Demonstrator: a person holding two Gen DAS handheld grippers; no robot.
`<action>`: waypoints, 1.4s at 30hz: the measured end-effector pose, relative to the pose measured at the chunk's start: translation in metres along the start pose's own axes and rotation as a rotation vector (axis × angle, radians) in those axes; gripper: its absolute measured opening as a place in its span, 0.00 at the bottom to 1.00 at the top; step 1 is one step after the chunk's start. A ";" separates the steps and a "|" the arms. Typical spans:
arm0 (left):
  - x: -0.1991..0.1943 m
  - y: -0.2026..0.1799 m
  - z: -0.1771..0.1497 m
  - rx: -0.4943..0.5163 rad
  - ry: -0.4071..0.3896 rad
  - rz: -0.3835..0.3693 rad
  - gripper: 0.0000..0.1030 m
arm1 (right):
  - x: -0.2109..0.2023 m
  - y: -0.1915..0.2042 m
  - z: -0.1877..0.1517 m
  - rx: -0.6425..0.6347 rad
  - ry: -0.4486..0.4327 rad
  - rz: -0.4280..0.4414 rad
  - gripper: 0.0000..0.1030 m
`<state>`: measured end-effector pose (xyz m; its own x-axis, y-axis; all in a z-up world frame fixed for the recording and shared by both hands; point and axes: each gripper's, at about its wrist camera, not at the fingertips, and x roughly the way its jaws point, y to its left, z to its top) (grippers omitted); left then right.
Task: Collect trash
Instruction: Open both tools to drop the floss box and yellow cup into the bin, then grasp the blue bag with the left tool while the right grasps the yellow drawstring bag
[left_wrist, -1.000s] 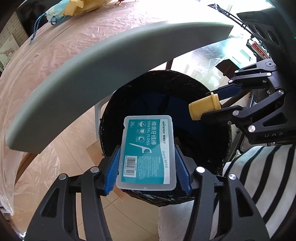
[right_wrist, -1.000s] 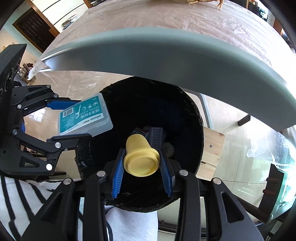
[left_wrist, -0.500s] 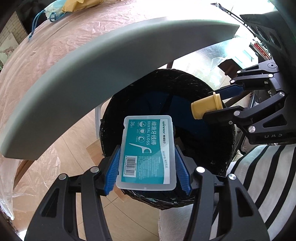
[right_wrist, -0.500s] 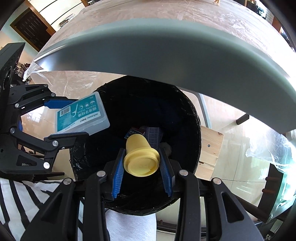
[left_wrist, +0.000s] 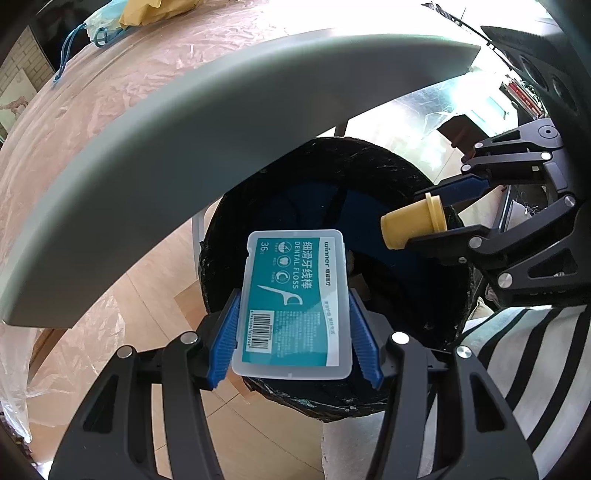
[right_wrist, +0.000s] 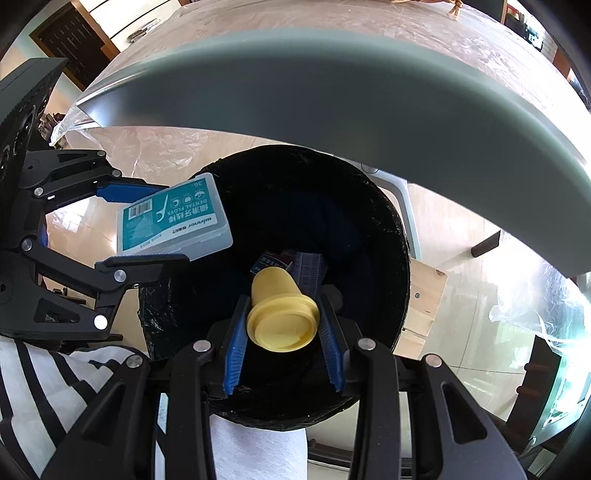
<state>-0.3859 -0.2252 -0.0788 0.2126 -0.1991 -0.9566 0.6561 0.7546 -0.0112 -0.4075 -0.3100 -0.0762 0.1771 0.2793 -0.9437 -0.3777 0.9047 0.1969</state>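
Dental floss box (left_wrist: 293, 301), clear plastic with teal label, clamped by its long sides between the blue pads of the left gripper (left_wrist: 293, 332), held above the near rim of the black-lined trash bin (left_wrist: 399, 166). Yellow plastic cup (right_wrist: 282, 314), rim toward the camera, clamped between the pads of the right gripper (right_wrist: 283, 334), hanging over the bin's open mouth. Both grippers point steeply down, side by side, not touching. Bin already holds some dark packaging at the bottom; contents hard to make out. Bin sits on the floor, partly under the grey front edge of the surface (left_wrist: 207, 122), which is covered in pinkish plastic film; more litter, a blue mask and something yellow, lies near its far-left corner. Striped sleeve (left_wrist: 524, 369) close to the bin's side. Judged risks: the floss box sits nearer the rim than the centre, so on release it could clip the edge and land on the floor; the cup could bounce out.
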 end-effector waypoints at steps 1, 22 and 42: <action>0.001 0.000 0.000 0.000 0.001 0.000 0.54 | 0.000 -0.001 0.000 0.002 0.001 0.000 0.35; -0.027 0.010 -0.012 -0.079 -0.078 -0.091 0.83 | -0.032 -0.035 -0.011 0.151 -0.049 -0.002 0.70; -0.152 0.165 0.113 -0.322 -0.483 0.079 0.98 | -0.112 -0.063 0.124 0.301 -0.346 0.048 0.93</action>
<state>-0.2279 -0.1408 0.0974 0.6073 -0.3400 -0.7181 0.3879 0.9157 -0.1055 -0.2910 -0.3581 0.0497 0.4778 0.3682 -0.7976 -0.1213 0.9269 0.3552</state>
